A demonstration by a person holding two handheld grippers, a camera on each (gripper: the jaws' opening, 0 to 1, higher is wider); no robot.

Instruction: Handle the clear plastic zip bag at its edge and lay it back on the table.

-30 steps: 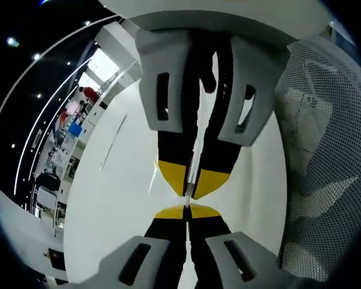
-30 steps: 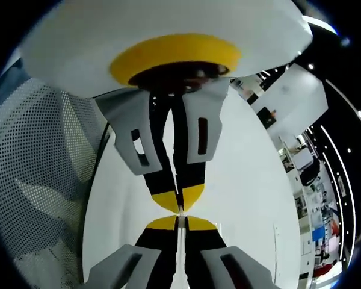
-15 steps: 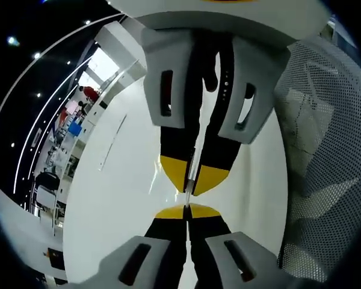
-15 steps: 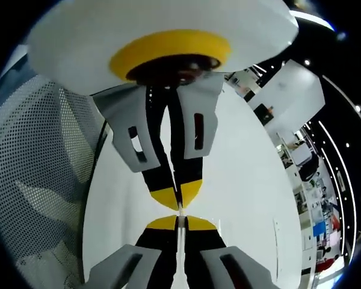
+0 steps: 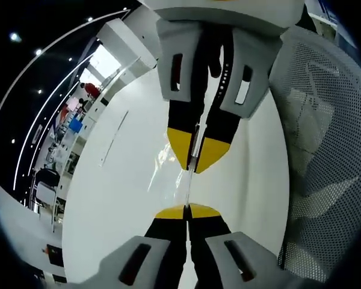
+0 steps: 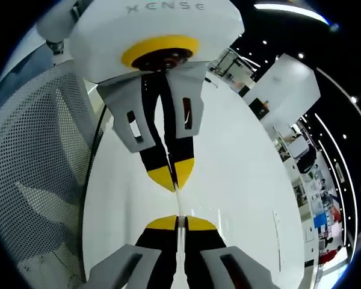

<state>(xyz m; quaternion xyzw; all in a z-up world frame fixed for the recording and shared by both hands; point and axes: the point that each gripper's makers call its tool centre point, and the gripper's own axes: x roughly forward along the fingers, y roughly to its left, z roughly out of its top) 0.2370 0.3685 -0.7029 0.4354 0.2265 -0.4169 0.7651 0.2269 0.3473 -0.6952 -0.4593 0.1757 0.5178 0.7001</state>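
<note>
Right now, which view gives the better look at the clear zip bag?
The left gripper view: the bag shows as a glinting, creased clear film stretched between the left gripper and the right gripper over the white table. The right gripper view shows just a thin bright edge.

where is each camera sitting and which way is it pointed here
Left gripper view: rides on the left hand-held gripper, looking along its shut jaws over the white table; the right hand-held gripper faces it from the top, a mesh chair beside it.
Right gripper view: rides on the right hand-held gripper, looking the opposite way; the left hand-held gripper faces it from the top.
Shared: the clear plastic zip bag stretched between the two, the table and the chair.
</note>
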